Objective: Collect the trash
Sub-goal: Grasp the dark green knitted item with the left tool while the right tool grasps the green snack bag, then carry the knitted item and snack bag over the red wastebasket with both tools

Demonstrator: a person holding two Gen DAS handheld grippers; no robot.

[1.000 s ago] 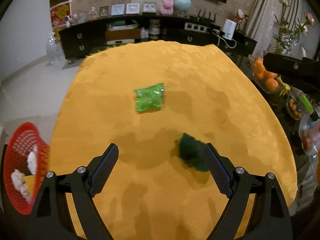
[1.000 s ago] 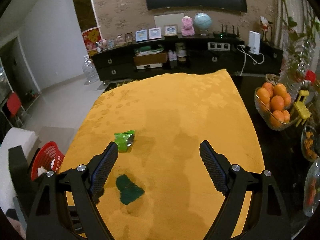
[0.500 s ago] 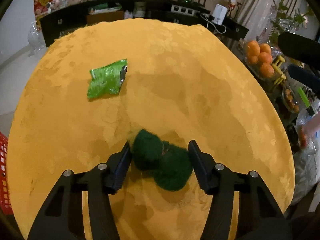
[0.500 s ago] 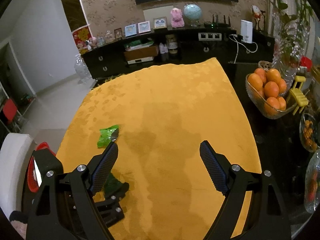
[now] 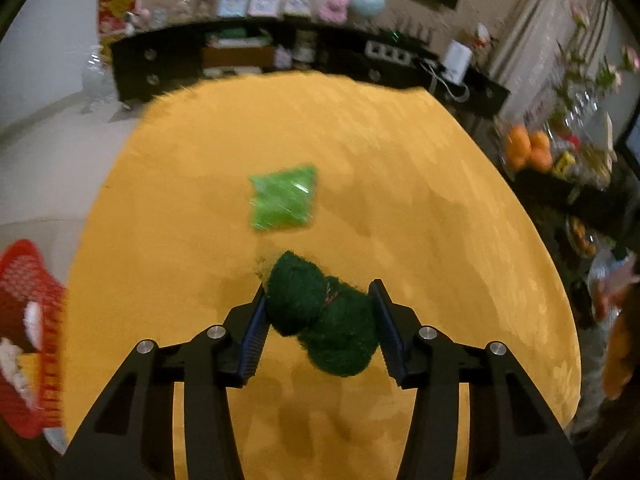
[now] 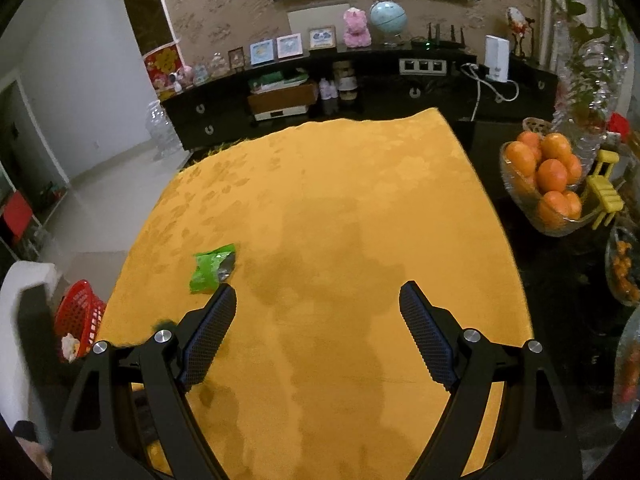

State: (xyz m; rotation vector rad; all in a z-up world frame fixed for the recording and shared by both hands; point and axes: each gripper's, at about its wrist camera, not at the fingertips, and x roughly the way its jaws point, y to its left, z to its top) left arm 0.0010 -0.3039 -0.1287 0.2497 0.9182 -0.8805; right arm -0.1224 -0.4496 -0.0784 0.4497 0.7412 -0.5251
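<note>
We see a tabletop (image 6: pixel 360 208) draped in a yellow-orange patterned cloth (image 5: pixel 400 184), with a crumpled bright green wrapper (image 5: pixel 283 202) lying on it, well inside its edges.

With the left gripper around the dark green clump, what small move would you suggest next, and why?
Probably lift it and carry it toward the red basket. The left gripper, jaws just closing, has both pads against the dark green clump on the yellow cloth.
</note>
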